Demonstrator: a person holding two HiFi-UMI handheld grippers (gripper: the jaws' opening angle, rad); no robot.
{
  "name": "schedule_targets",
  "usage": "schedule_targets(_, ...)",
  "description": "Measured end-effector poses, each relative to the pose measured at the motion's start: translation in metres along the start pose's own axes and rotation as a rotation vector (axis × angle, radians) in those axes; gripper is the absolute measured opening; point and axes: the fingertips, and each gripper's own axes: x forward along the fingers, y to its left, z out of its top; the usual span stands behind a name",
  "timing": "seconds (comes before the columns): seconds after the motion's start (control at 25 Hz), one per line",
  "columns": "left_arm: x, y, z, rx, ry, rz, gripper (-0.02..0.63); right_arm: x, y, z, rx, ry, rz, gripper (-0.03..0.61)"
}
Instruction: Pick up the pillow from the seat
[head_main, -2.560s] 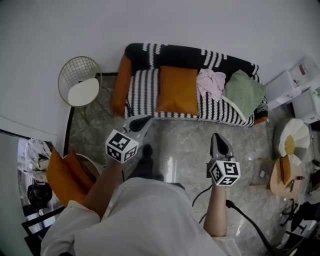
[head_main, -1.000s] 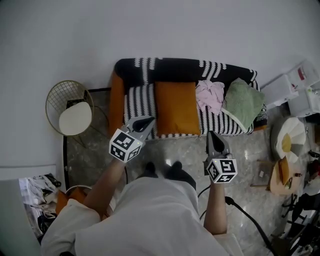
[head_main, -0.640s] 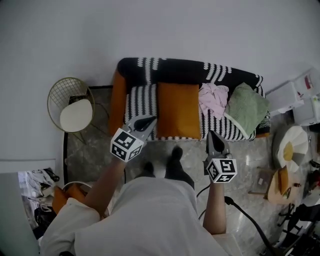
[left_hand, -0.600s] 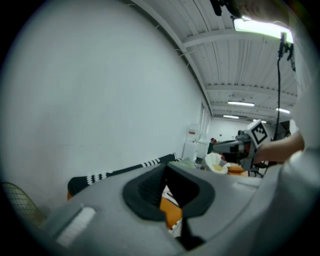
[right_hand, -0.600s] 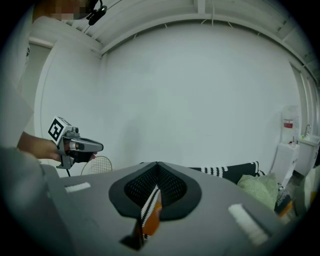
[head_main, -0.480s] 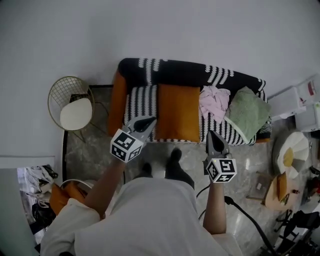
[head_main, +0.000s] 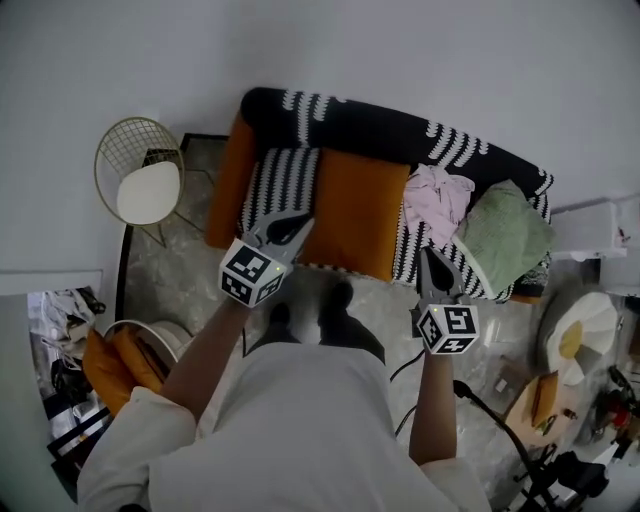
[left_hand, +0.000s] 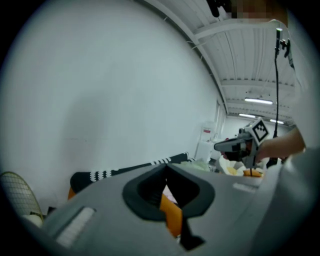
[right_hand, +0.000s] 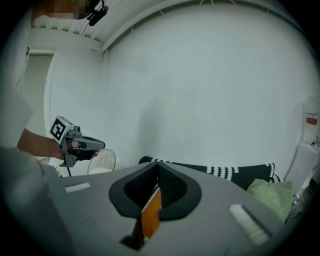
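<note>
- On the striped sofa seat (head_main: 268, 190) in front of you, the orange pillow (head_main: 352, 212) lies flat in the middle. A pink cloth (head_main: 440, 195) sits just beside its right edge, and a green cushion (head_main: 505, 232) lies beyond that.
- In the head view your left gripper (head_main: 300, 217) shows at the pillow's front left edge. Your right gripper (head_main: 430, 256) shows just right of the front right corner, below the pink cloth. Neither seems to touch anything yet.
- The left fingers (left_hand: 147, 195) are pressed together, and so are the right fingers (right_hand: 172, 192), with nothing held. The orange strip in each gap is the pillow farther off.
- You appear to be on the approach, so spread both pairs of fingers wide before you reach the fabric.
- Aim for opposite side edges of the pillow and come in low, so each pair can slide round the edge.
- The pillow looks soft, so take a deep bite; a shallow pinch will likely slip or let the middle sag.
- Keep the right fingers clear of the pink cloth, or you may drag it up too.
- Close both sides together and lift evenly, straight up off the seat.
</note>
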Motion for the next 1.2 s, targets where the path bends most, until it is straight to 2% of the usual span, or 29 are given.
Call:
schedule_targets(0.4, 0.077, 0.02, -0.024, -0.031, 0.046, 0.079, 0.0, 0.058, -0.077, -0.04, 0.015, 0.079, 0.093, 0.005)
schedule_targets(0.88, 0.153, 0.02, -0.065, -0.071, 0.101, 0.081, 0.0, 0.111, -0.14, -0.099, 0.081, 0.162, 0.152, 0.006)
schedule_targets(1.0, 0.164, 0.02, -0.077, -0.103, 0.103, 0.056, 0.0, 0.122, -0.147, -0.112, 0.098, 0.18, 0.153, 0.006)
schedule_targets(1.2, 0.178, 0.038, -0.099, -0.122, 0.13, 0.061, 0.0, 0.143, -0.154, -0.134, 0.119, 0.212, 0.149, 0.015)
